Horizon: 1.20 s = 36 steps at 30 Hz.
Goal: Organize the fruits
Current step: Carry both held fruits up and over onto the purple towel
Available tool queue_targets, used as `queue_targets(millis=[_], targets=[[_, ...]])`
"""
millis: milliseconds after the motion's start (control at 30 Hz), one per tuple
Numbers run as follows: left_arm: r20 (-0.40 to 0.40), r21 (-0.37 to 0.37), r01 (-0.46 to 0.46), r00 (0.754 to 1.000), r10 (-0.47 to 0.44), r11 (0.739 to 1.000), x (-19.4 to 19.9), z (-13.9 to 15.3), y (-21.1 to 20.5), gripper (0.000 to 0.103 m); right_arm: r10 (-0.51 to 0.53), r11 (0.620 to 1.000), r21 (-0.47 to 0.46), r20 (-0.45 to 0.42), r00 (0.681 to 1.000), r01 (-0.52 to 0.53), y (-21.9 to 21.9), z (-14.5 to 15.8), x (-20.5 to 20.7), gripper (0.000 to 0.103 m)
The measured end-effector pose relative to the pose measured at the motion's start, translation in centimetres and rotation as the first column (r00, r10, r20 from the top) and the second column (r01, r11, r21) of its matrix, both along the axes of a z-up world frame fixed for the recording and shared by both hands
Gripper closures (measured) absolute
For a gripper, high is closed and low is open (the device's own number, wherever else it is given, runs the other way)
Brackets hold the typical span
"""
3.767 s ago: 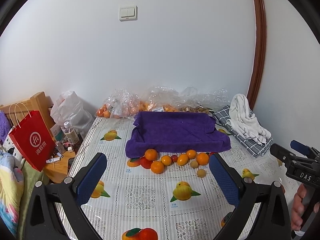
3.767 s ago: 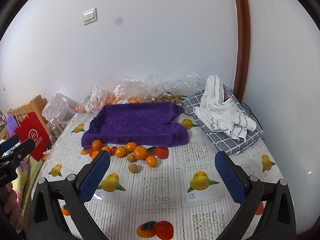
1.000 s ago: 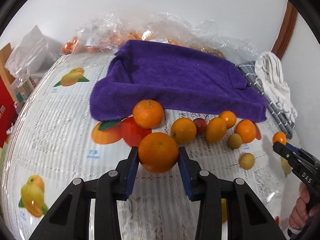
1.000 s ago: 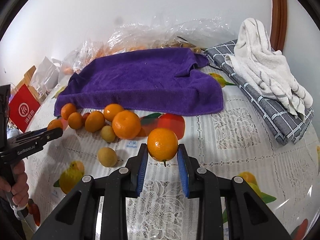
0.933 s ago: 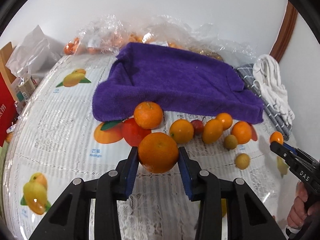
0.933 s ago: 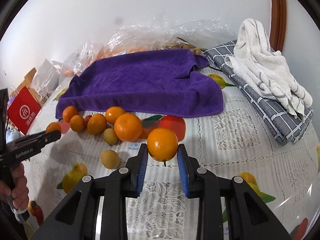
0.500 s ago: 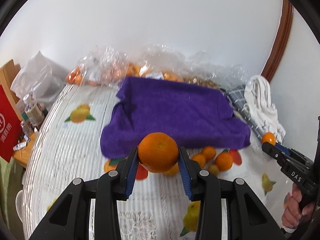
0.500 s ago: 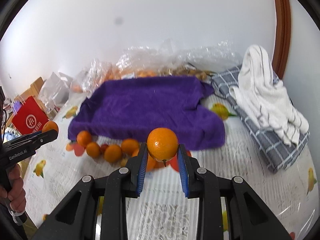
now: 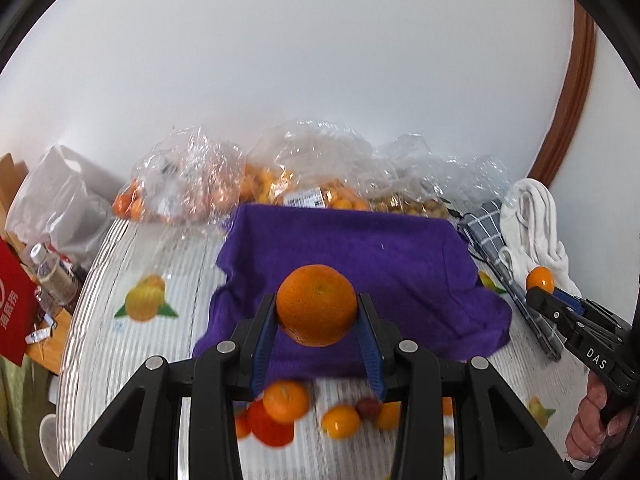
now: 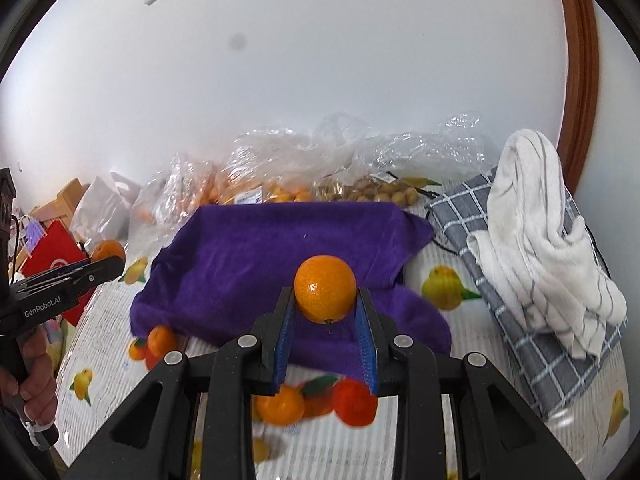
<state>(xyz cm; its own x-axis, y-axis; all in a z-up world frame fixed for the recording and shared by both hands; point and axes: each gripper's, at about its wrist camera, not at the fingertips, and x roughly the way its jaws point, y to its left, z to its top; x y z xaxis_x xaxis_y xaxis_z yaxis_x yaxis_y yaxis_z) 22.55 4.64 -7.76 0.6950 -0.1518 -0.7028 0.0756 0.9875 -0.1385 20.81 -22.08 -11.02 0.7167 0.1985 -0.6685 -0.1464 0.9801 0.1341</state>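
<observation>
Fingers of the left gripper (image 9: pixel 317 334) are drawn in tight on a large round orange (image 9: pixel 316 305), its blue pads (image 9: pixel 262 338) pressing both sides of the fruit and lifting it clear of the table. The right gripper (image 10: pixel 325 334) does the same with a smaller, smoother orange (image 10: pixel 325 289), pinched between its ribbed blue pads (image 10: pixel 283 340), a short stem poking out underneath.

Straight ahead of both pairs of fingers lies the rumpled purple cloth (image 9: pixel 360 264), spread on the white fruit-print tablecloth (image 9: pixel 132 264). Below and behind the left fingertips a blurred row of loose small oranges (image 9: pixel 286 400) sits along the cloth's near edge; the same fruit shows under the right fingers. Beyond the cloth, against the white wall, crinkled clear plastic bags of fruit (image 9: pixel 304 184) are heaped. Off to the right of the right fingers a white striped towel (image 10: pixel 536 240) is piled on a folded grey checked cloth (image 10: pixel 460 216). To the left of the left fingers stands a red paper bag (image 9: pixel 14 308).
</observation>
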Motion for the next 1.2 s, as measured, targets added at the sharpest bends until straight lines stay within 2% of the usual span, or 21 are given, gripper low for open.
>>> queue_targets(millis=[367,600,833,1200], targets=[[-0.038,0.007,0.012,0.999,-0.012,1.000,6.0,-2.0,-0.8,0.066,-0.009,0.999,-0.034,-0.033,0.999,0.008,0.1,-3.0,5.5,0.073],[-0.101,0.006,0.018,0.995,-0.017,1.000,8.7,-5.0,-1.0,0.066,-0.002,0.999,-0.046,-0.091,0.996,-0.002,0.8,-6.5,8.6,0.074],[-0.159,0.020,0.027,0.987,-0.023,0.999,9.9,-7.7,-1.2,0.066,0.005,0.998,-0.054,-0.142,0.990,-0.013,1.2,-9.1,10.2,0.073],[-0.207,0.061,0.036,0.978,-0.023,0.998,10.0,-10.1,-2.1,0.065,0.005,0.997,-0.073,-0.188,0.982,-0.019,1.5,-10.9,10.8,0.073]])
